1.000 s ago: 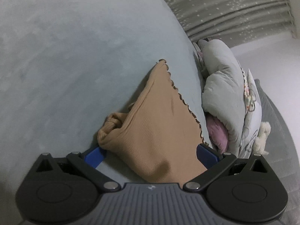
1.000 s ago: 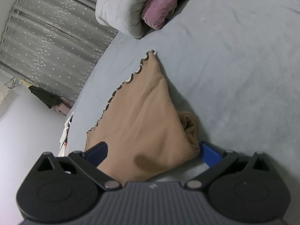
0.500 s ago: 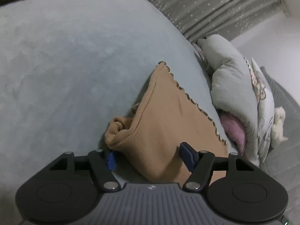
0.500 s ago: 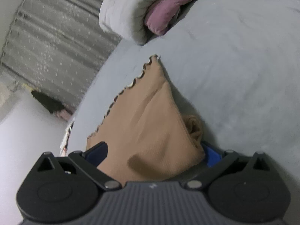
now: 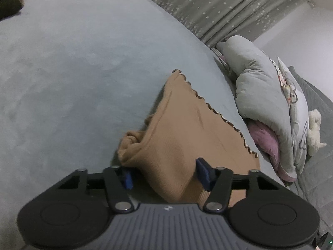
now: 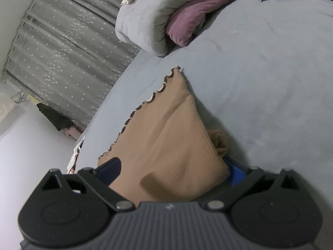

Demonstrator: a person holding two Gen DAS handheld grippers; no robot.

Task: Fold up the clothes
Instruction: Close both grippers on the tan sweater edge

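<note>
A tan ribbed garment (image 5: 187, 133) with a dark scalloped hem lies on the grey bed (image 5: 72, 73), a bunched sleeve at its side. My left gripper (image 5: 164, 175) has its blue pads partly closed around the garment's near folded edge, with a wide gap still between them. In the right wrist view the same garment (image 6: 164, 141) runs up between my right gripper's (image 6: 172, 170) wide-open blue pads, its near edge draped over the gripper body. The bunched sleeve (image 6: 218, 141) sits at the right.
A rolled grey duvet (image 5: 264, 95) with a purple lining and a patterned pillow lies beyond the garment. A white plush toy (image 5: 314, 129) is at the far right. Star-patterned curtains (image 6: 62, 48) hang past the bed edge. Dark clothing (image 6: 54, 118) lies by the curtain.
My left gripper's jaws have narrowed on the garment's folded edge and the view has tilted up. My right gripper stayed wide open, shifting only slightly.
</note>
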